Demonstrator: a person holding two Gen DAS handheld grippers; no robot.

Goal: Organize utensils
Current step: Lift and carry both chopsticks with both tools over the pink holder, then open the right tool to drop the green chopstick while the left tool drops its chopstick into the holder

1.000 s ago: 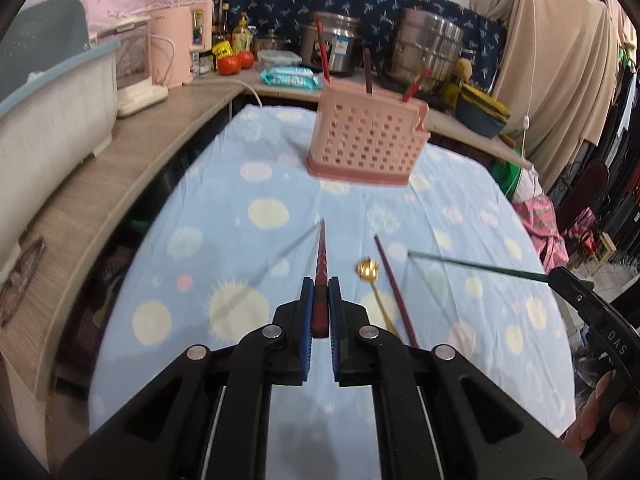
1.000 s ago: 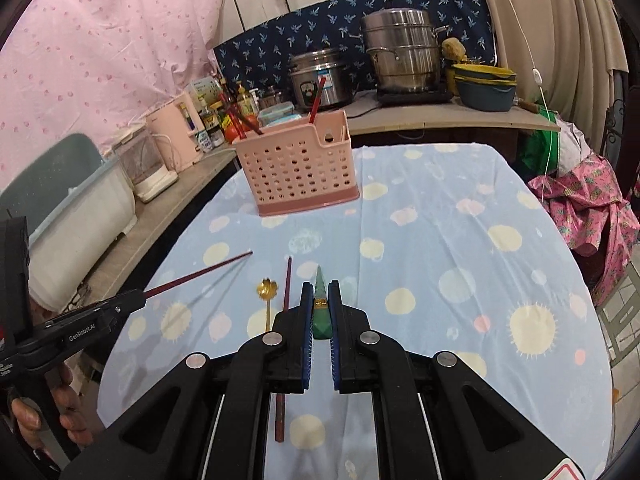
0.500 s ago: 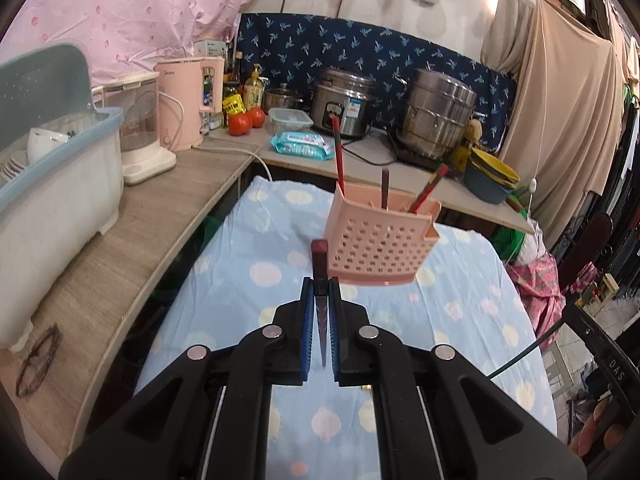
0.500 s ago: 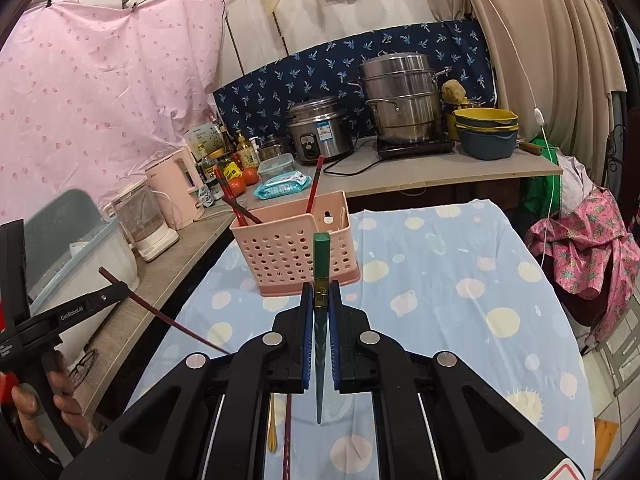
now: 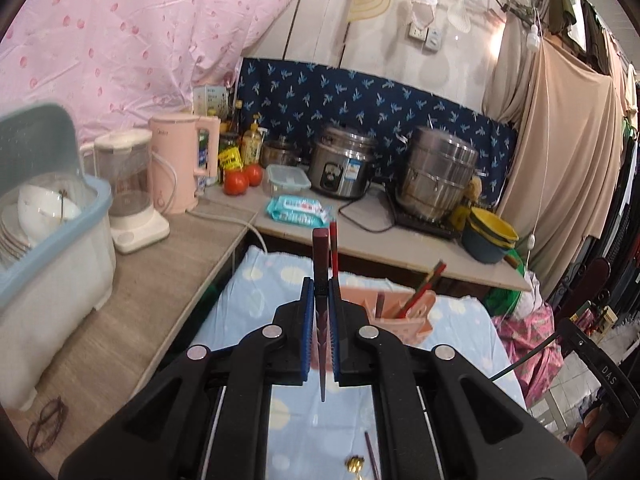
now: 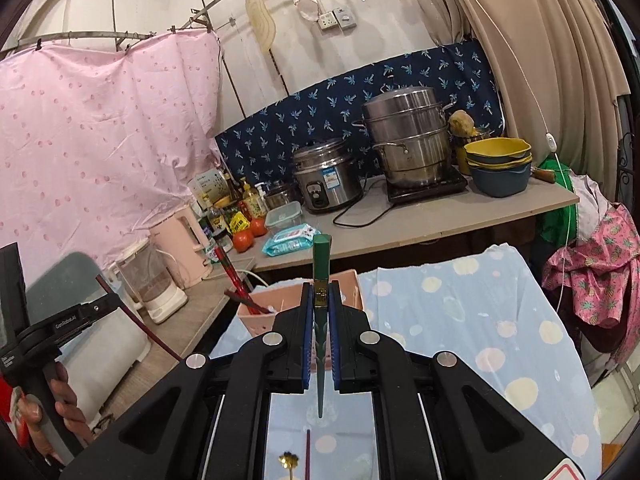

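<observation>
Over the dotted blue tablecloth, the left gripper clamps a dark red chopstick upright, the right gripper a green chopstick, near the pink utensil basket.

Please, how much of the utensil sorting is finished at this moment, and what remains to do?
Partly done. Several chopsticks already stand in the pink basket. In hand: the left gripper is shut on a dark red chopstick, and the right gripper on a green chopstick, both lifted, tips down, not yet in the basket. Left on the tablecloth: a gold spoon and another red chopstick.
</observation>
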